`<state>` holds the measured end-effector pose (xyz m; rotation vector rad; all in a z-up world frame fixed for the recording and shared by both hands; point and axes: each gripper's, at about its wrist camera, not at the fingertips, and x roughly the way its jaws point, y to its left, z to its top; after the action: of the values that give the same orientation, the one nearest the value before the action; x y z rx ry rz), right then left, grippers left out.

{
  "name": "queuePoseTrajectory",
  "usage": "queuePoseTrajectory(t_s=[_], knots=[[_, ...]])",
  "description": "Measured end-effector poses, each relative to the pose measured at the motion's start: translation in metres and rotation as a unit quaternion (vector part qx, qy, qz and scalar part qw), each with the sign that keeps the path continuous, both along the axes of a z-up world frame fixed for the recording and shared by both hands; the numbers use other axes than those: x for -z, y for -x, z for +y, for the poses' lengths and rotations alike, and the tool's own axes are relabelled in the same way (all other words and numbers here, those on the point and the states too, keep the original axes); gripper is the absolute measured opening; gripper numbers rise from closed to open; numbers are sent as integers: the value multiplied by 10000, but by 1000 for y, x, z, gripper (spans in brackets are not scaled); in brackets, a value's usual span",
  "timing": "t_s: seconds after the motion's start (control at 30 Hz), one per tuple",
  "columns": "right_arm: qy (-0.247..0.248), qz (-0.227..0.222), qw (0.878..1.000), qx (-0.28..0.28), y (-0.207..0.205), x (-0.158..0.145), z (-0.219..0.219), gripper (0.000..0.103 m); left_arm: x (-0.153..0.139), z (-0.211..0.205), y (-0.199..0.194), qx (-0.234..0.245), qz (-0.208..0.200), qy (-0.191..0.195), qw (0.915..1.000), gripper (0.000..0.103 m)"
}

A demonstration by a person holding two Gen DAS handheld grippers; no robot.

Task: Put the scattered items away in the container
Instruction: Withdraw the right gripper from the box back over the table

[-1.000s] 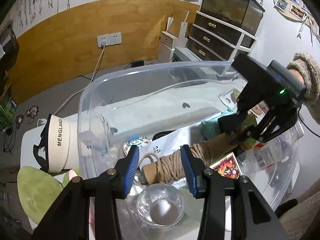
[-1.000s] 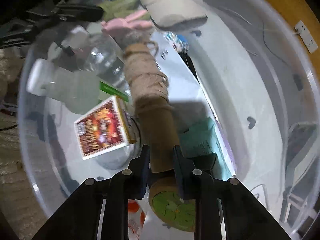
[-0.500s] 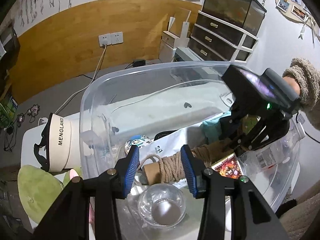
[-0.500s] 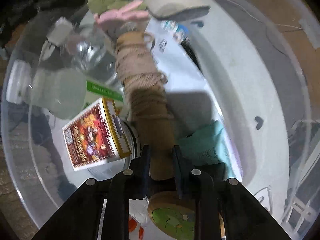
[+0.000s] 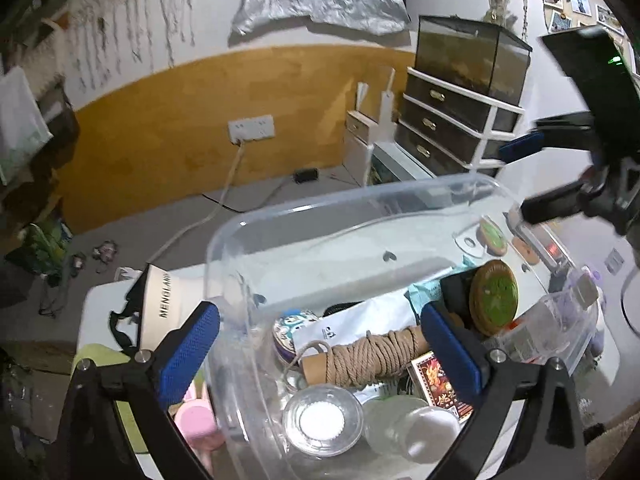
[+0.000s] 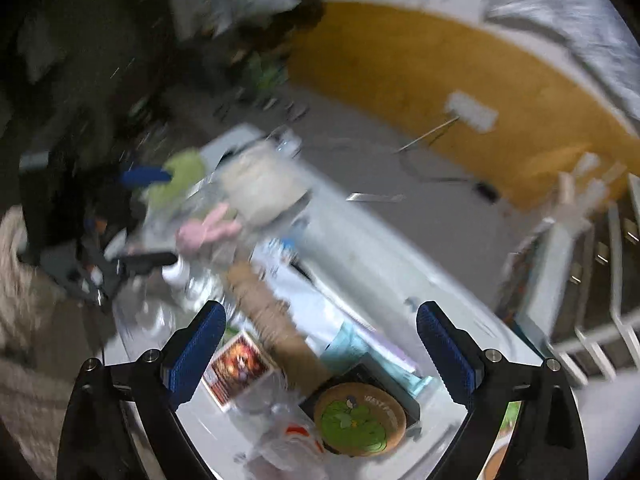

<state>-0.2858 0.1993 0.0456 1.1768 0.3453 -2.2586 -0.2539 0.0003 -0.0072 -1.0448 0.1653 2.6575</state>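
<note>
Rope spool [image 5: 372, 354] lies on its side in the clear container [image 5: 360, 204], free of both of your tools. Your left gripper [image 5: 320, 354] is opening, its blue pads wide on either side of the spool without touching it; the left pad sits outside the container wall. Your right gripper [image 6: 320, 354] is also opening, with nothing pressed between its pads, though that view is badly blurred. In the left view it hangs at 2 o'clock above the bin.

Readable writing is scarce. The cream visor cap [image 5: 168, 304] on the desk [image 5: 100, 300] at 9 o'clock of the container reads "MENGLAND". The round coaster [image 6: 358, 418] with a green cartoon figure carries lettering that starts "BEST", the rest unclear. The red card box [image 5: 438, 384] beside the spool has print too small to read. A glass bowl [image 5: 322, 420] sits at 6 o'clock of the spool.
</note>
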Motion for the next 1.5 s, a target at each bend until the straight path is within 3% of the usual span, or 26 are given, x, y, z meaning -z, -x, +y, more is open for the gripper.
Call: queuePoseTrajectory(t_s=[0.23, 0.57, 0.73, 1.1, 1.5], knots=[[185, 1034, 9889, 1048, -67, -19, 17, 96, -20, 2, -34, -208, 263, -84, 9994, 101], [719, 1887, 9581, 2032, -141, -15, 14, 103, -41, 7, -80, -511, 584, -338, 9964, 101], [584, 1912, 9537, 2248, -164, -9, 15, 103, -47, 7, -106, -868, 937, -390, 9910, 103], [693, 1882, 9449, 2589, -209, 11, 23, 103, -41, 6, -147, -933, 792, -494, 9912, 103], [303, 1601, 9442, 2862, -262, 39, 10, 103, -21, -1, -186, -891, 600, -522, 9928, 103]])
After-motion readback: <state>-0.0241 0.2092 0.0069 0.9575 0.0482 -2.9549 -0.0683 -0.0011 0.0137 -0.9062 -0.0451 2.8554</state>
